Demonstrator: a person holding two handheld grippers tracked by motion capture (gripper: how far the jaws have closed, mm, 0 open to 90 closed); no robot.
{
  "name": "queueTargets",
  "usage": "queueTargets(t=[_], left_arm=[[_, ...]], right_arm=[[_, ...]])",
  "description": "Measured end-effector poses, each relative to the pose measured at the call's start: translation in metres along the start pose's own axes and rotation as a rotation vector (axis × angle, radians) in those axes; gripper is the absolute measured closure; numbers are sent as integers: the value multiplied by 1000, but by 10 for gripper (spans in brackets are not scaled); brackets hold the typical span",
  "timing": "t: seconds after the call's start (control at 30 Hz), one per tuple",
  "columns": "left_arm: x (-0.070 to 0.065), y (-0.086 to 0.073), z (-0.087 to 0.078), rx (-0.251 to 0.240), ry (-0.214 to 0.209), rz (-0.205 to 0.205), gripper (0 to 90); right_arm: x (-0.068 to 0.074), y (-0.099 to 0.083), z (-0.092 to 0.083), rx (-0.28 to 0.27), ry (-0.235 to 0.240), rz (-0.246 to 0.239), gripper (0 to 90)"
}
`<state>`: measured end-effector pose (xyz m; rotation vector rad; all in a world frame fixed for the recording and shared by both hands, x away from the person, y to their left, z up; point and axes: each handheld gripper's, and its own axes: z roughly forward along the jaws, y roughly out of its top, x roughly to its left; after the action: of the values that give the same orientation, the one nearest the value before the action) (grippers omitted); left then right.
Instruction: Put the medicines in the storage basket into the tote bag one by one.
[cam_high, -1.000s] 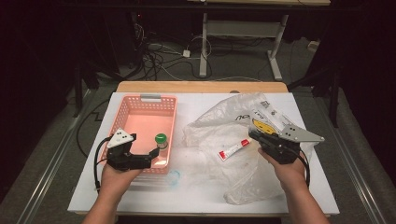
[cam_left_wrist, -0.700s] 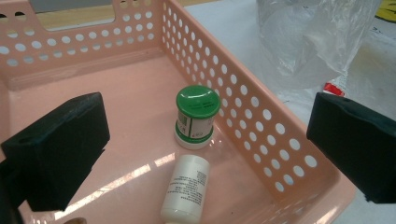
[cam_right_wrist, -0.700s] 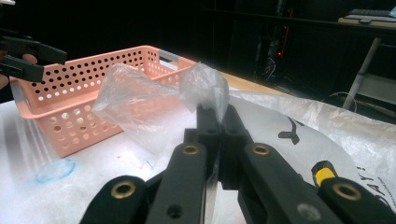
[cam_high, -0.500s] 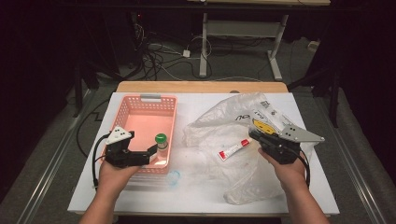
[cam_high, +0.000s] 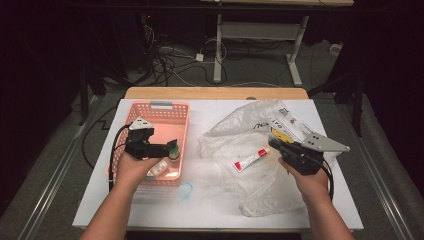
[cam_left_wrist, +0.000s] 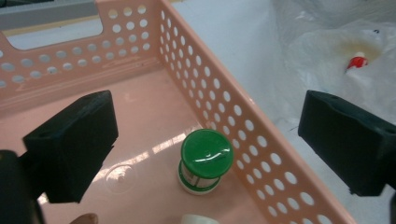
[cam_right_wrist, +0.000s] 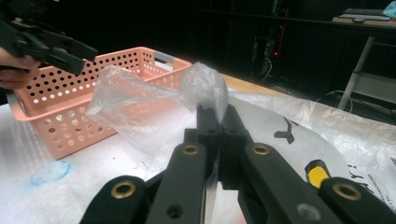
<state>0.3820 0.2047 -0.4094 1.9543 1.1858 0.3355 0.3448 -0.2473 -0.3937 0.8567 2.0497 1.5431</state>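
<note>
a white worktop carries a crumpled clear plastic bag on the person's right and a pink perforated basket on the left. the right gripper is clenched on a fold of the bag, holding it up. the left gripper hovers released over the basket, its jaws just easing inward with nothing pressed between them; a green-capped bottle stands upright on the basket floor below. unpacking looks under way. next, probably, the red-capped tube lying in the bag. a white object is cut off.
</note>
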Motion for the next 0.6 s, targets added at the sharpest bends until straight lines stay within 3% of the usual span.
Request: queueTargets(t=[0.13, 0.3, 0.6], left_arm=[[6, 0, 9, 32, 0, 7, 151], [8, 2, 18, 82, -20, 4, 167], [9, 1, 38, 210, -6, 22, 179]], right_arm=[[1, 0, 1, 4, -1, -3, 900], [0, 0, 1, 1, 2, 2, 900], [0, 0, 1, 2, 1, 3, 900]])
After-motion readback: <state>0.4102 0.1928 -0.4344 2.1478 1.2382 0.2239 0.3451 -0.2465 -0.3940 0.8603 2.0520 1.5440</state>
